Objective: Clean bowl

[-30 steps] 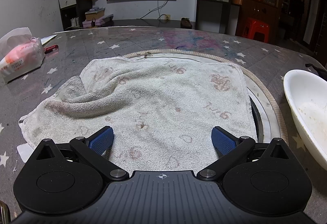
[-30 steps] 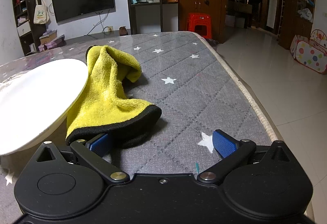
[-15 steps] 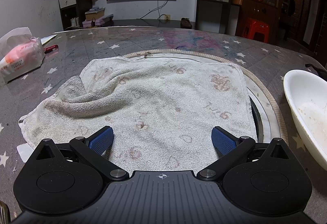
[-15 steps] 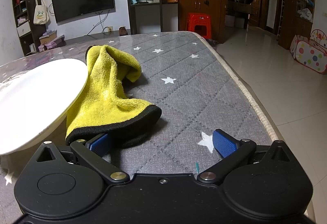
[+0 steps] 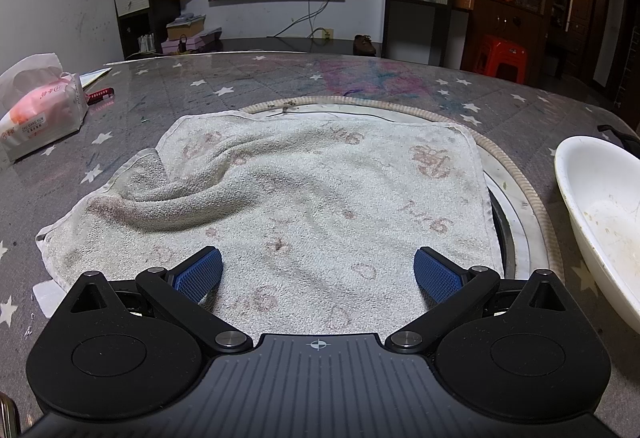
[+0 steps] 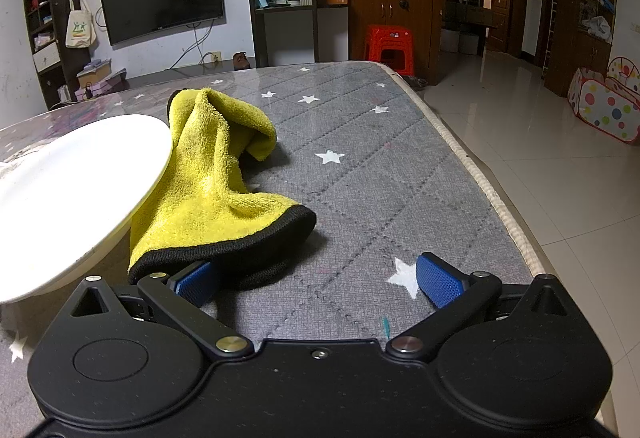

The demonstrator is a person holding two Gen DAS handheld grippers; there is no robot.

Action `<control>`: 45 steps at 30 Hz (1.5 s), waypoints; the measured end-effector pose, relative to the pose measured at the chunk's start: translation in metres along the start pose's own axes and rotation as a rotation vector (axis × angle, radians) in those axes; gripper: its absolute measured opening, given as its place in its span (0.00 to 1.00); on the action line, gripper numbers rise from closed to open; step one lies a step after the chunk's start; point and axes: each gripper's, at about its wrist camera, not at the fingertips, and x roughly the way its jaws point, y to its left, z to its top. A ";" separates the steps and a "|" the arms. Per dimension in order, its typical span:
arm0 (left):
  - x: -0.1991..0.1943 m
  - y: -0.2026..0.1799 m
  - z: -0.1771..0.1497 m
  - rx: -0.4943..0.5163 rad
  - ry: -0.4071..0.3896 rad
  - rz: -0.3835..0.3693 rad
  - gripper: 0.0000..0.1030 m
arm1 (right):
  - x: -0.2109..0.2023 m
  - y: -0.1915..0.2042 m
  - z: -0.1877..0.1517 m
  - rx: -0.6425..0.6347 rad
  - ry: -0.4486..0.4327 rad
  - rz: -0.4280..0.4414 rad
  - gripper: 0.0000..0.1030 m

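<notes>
A white bowl (image 5: 600, 214) with brownish residue inside sits at the right of the left wrist view; its outer side (image 6: 76, 182) fills the left of the right wrist view. A yellow cloth with a black hem (image 6: 212, 182) lies crumpled beside the bowl. My right gripper (image 6: 318, 278) is open and empty, its left finger (image 6: 196, 282) just under the cloth's near hem. My left gripper (image 5: 318, 272) is open and empty, low over a stained white towel (image 5: 296, 198) spread flat.
The table (image 6: 380, 178) has a grey star-patterned cover; its right edge drops to a tiled floor. A round inset ring (image 5: 524, 190) lies under the towel. A tissue pack (image 5: 40, 114) sits far left. TV, shelves and a red stool stand behind.
</notes>
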 end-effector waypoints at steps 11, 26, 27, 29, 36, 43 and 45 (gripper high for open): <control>0.001 -0.001 0.000 0.001 -0.001 0.001 1.00 | 0.000 0.003 -0.001 -0.002 0.000 -0.002 1.00; 0.000 0.000 0.000 0.000 -0.001 0.001 1.00 | -0.001 0.006 -0.001 -0.004 0.000 -0.003 1.00; 0.000 0.000 0.000 0.000 -0.001 0.001 1.00 | -0.001 0.006 -0.001 -0.004 0.000 -0.003 1.00; 0.001 0.001 0.000 -0.001 -0.001 0.000 1.00 | -0.001 0.005 -0.001 -0.003 0.000 -0.003 1.00; 0.000 0.000 0.000 0.000 -0.001 0.001 1.00 | -0.001 0.005 -0.001 -0.003 0.000 -0.002 1.00; 0.000 0.000 0.000 0.000 -0.001 0.001 1.00 | -0.001 0.005 -0.001 -0.003 0.000 -0.002 1.00; 0.001 0.000 0.000 0.000 -0.001 0.001 1.00 | -0.001 0.005 -0.001 -0.003 0.000 -0.002 1.00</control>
